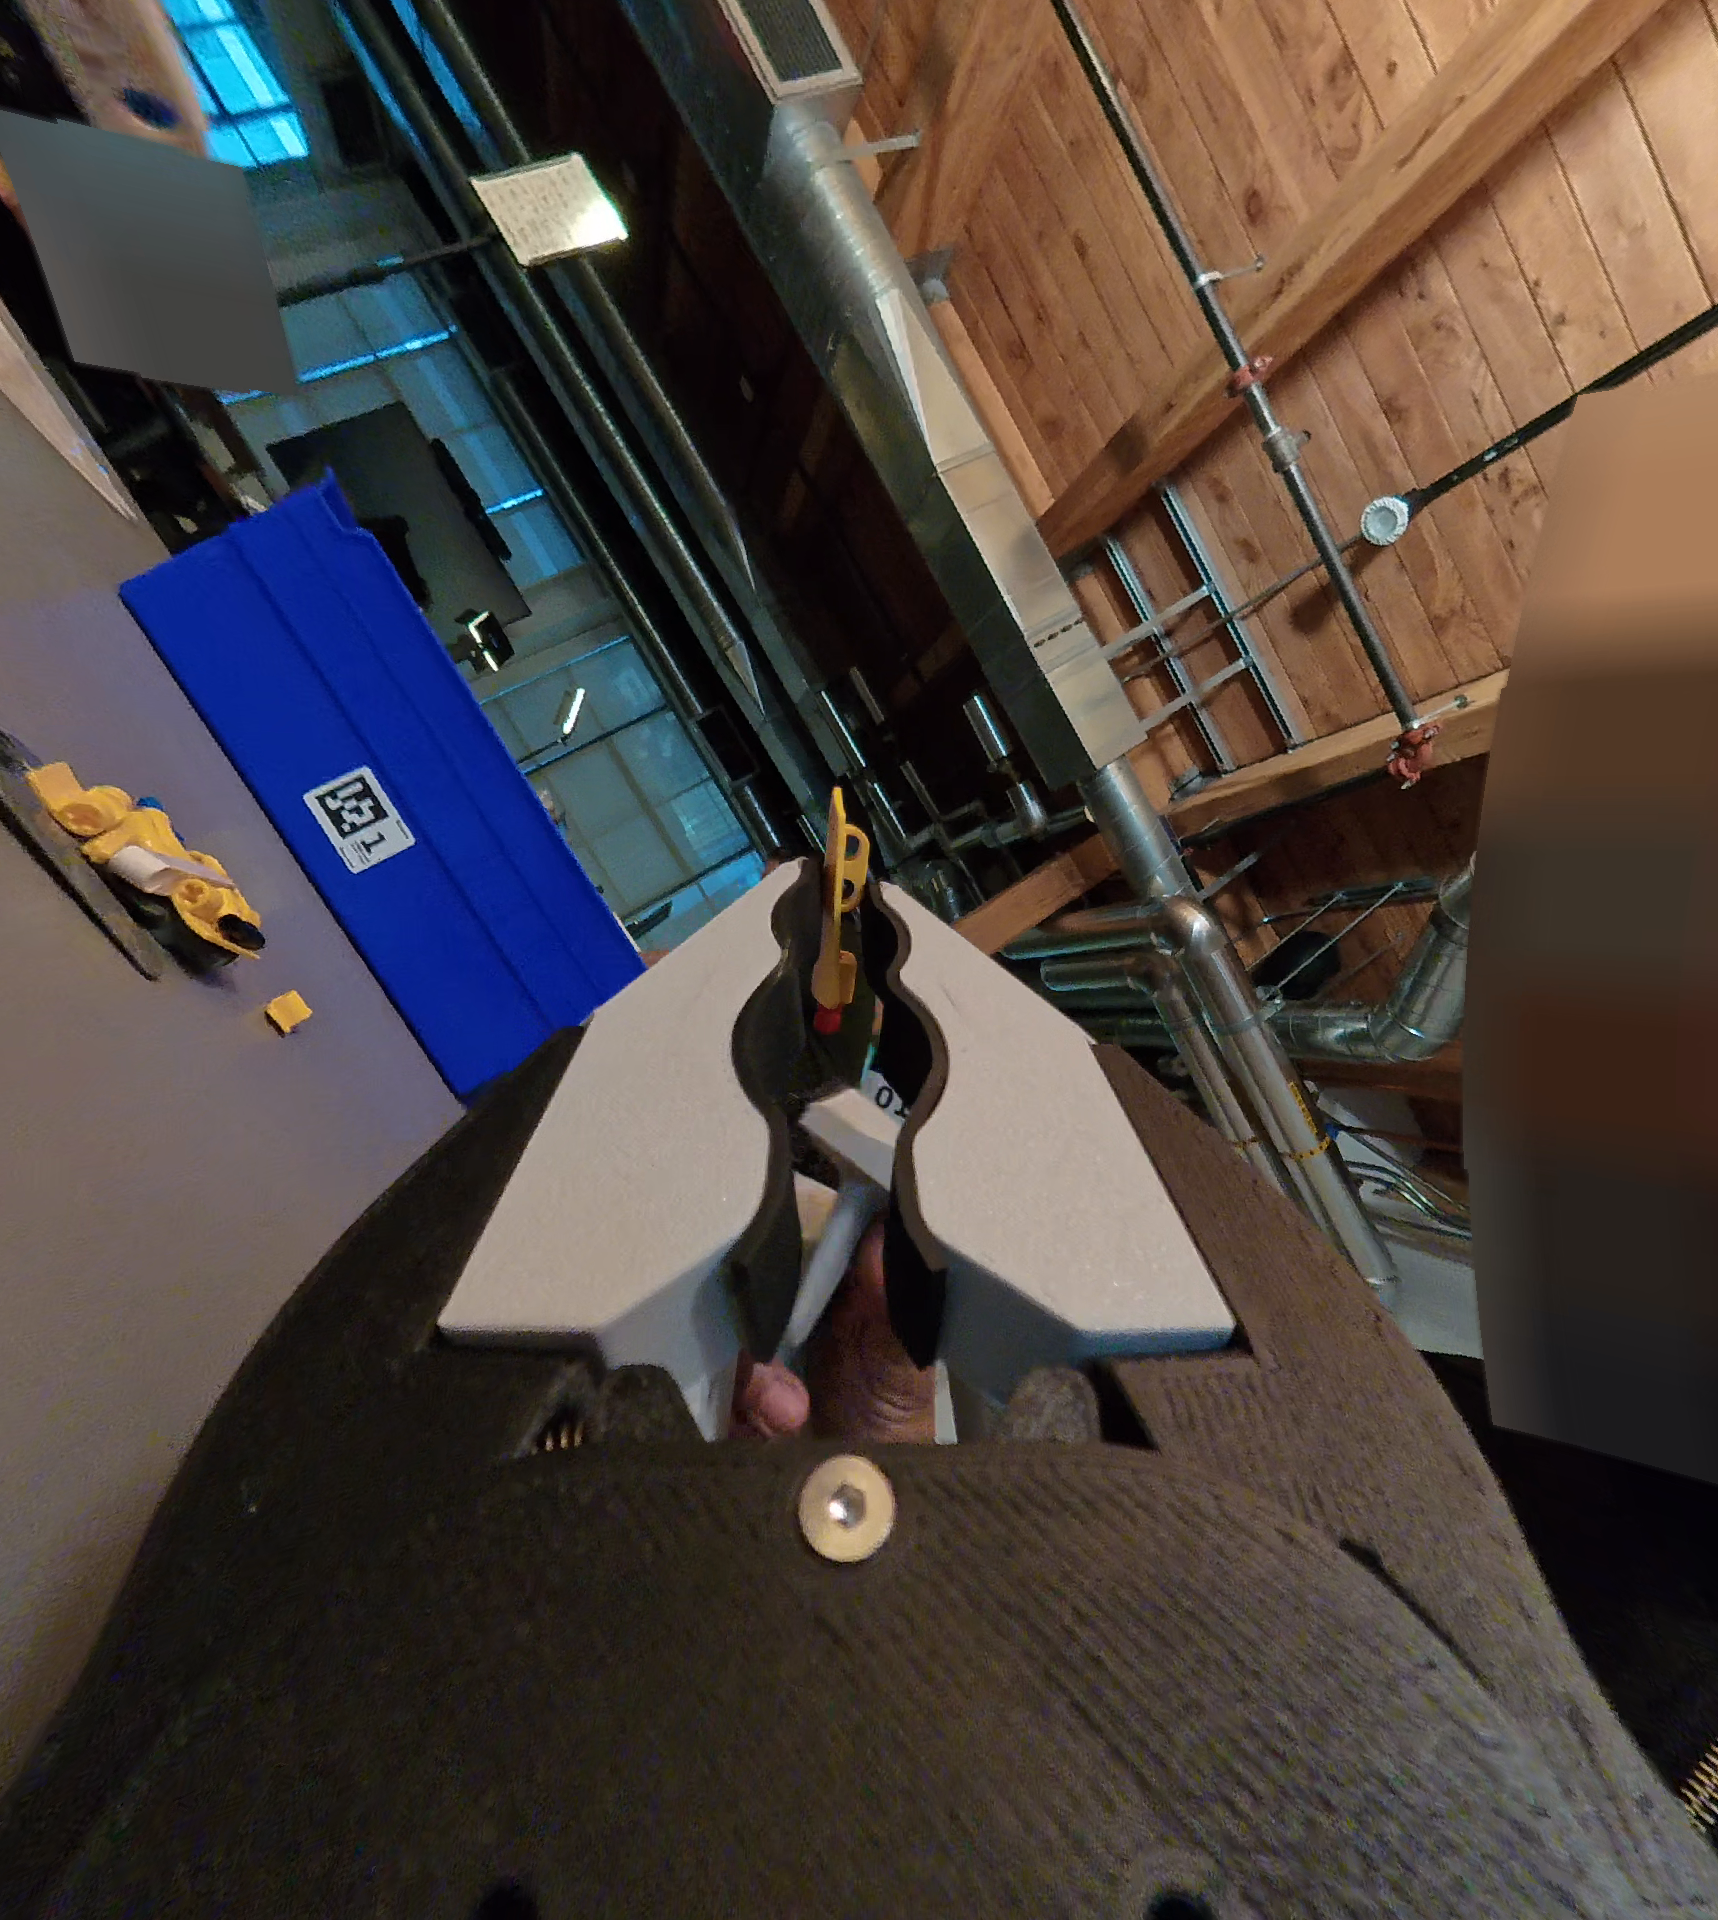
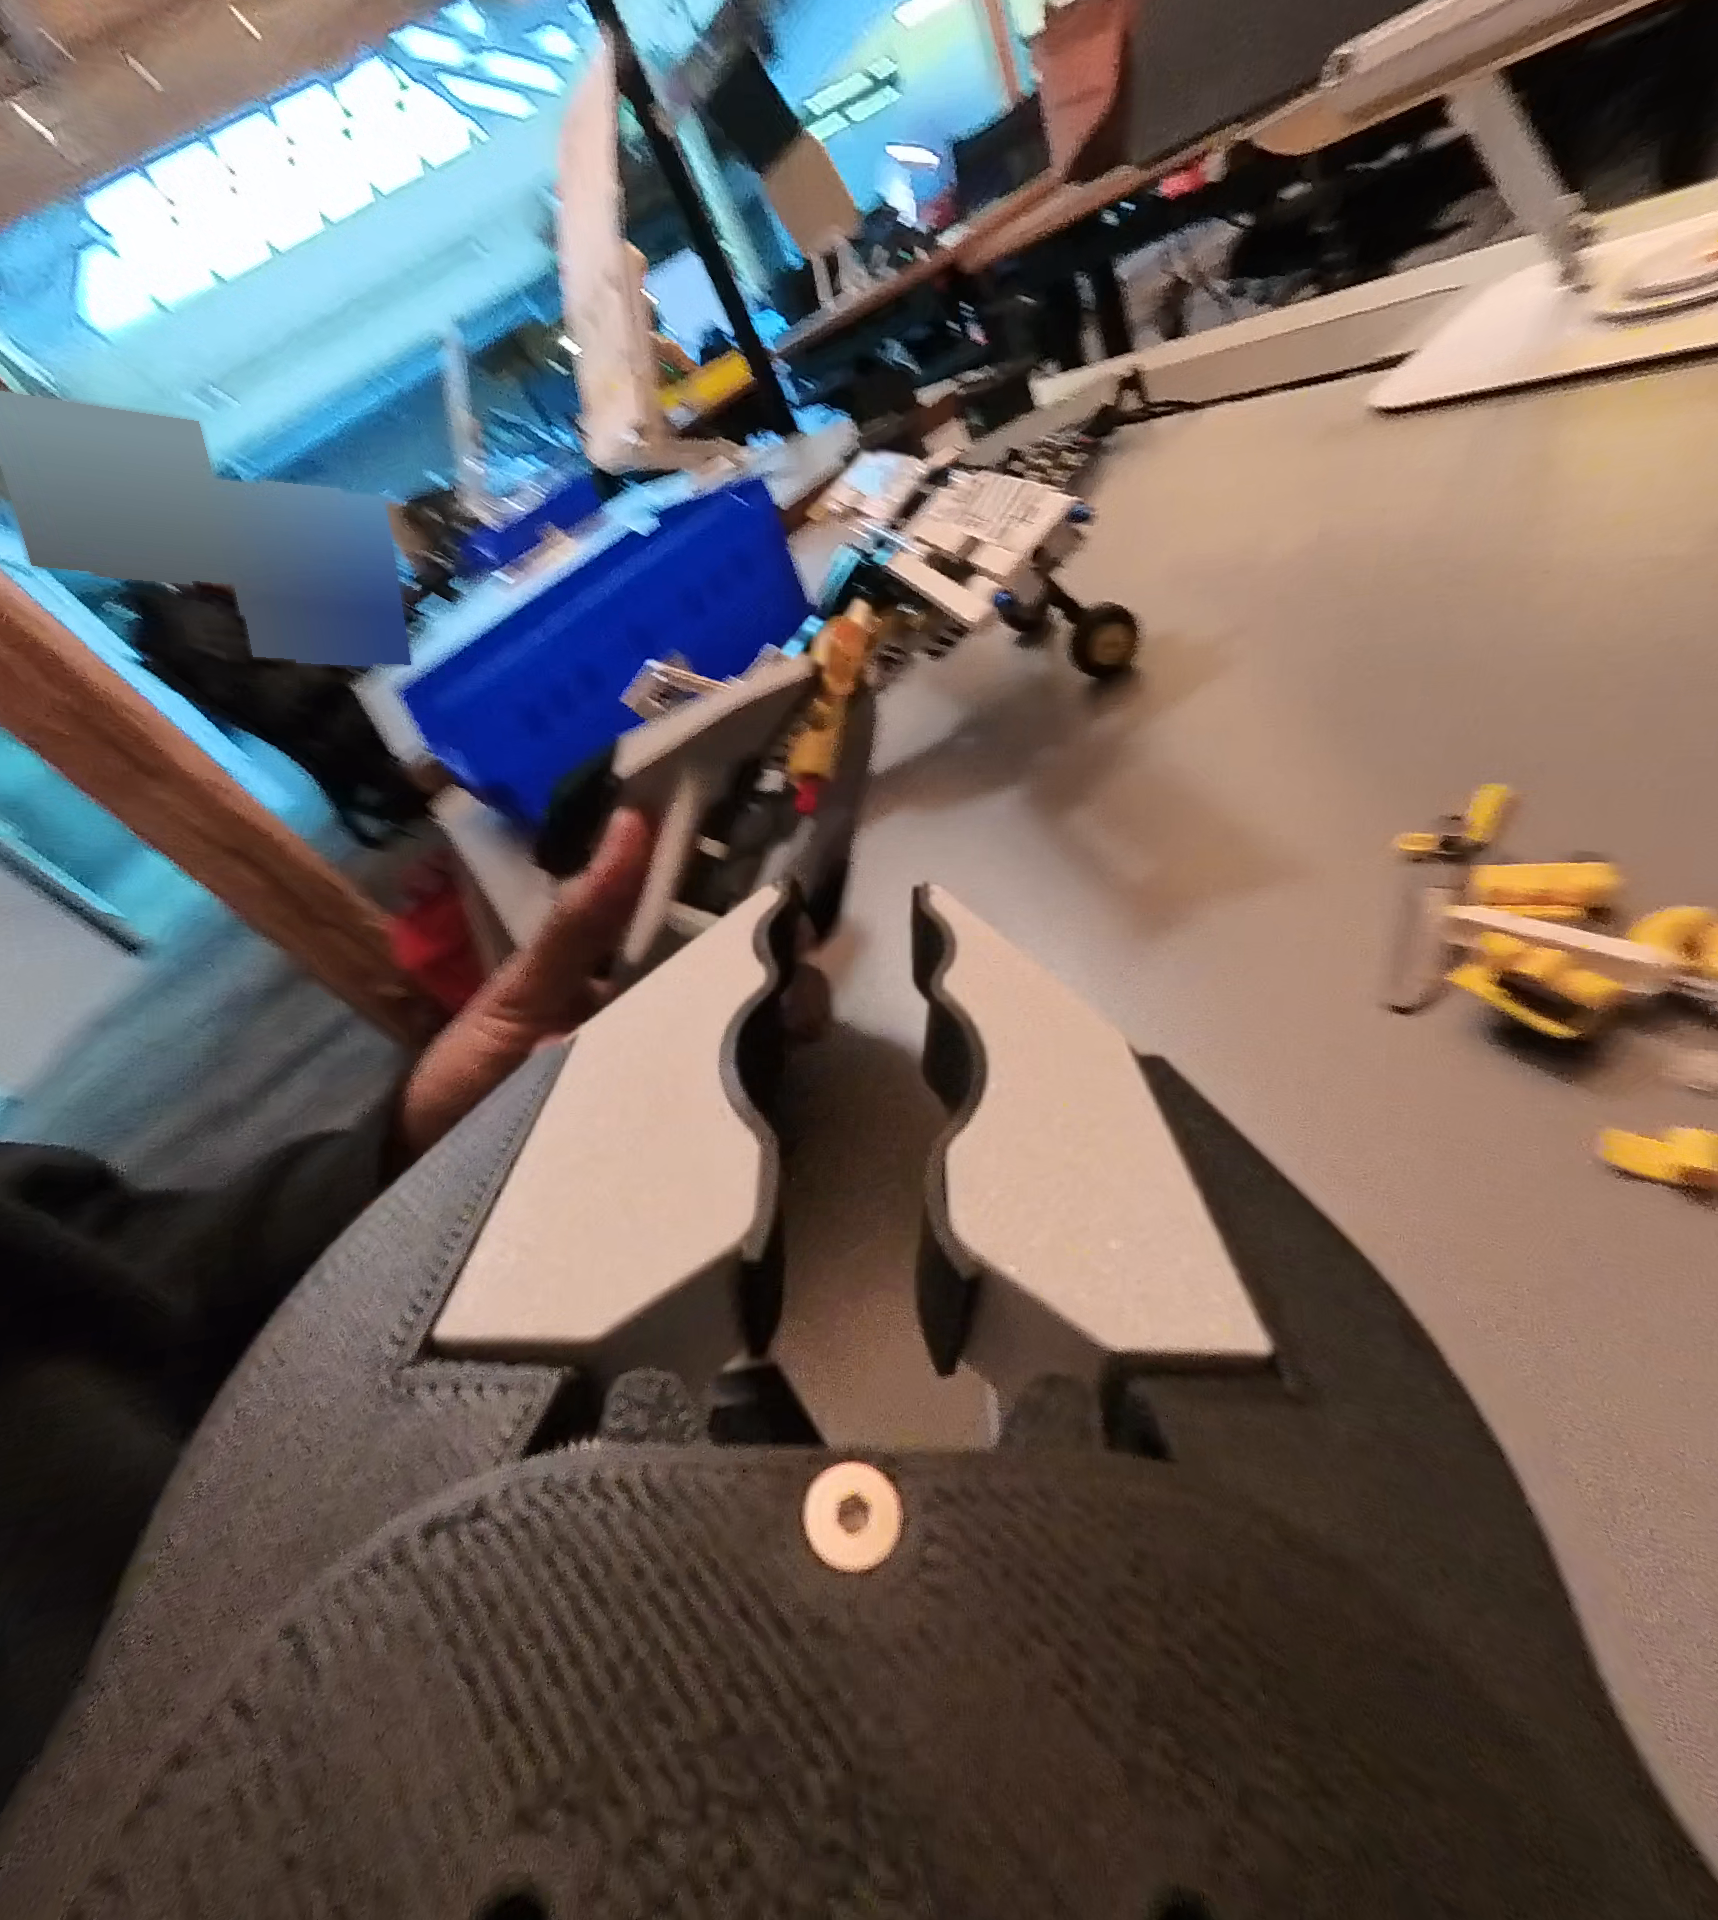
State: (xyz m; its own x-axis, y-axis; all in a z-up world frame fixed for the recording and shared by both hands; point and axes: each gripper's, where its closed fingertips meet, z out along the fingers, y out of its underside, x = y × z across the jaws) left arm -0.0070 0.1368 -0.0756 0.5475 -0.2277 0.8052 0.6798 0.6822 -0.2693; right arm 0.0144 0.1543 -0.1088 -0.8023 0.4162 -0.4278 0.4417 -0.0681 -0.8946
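Yellow strip (image 1: 839, 894) (long axis along the fingers) pinched in left hand-held gripper (image 1: 837, 914).

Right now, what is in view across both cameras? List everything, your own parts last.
Yellow toy piece: one, yellow with a red tip, clamped between the left gripper's pads.
Blue bin: one, blue, on the grey table, bearing a tag sticker.
Toy brick assembly: one, yellow and white, on the table.
Loose yellow bricks: one small, one larger, on the table.
Wheeled toy frame: one, white with black wheel, beside the bin.
Left gripper: shut on the toy piece.
Right gripper: open, holding nothing.
Hand: one, on the left gripper.
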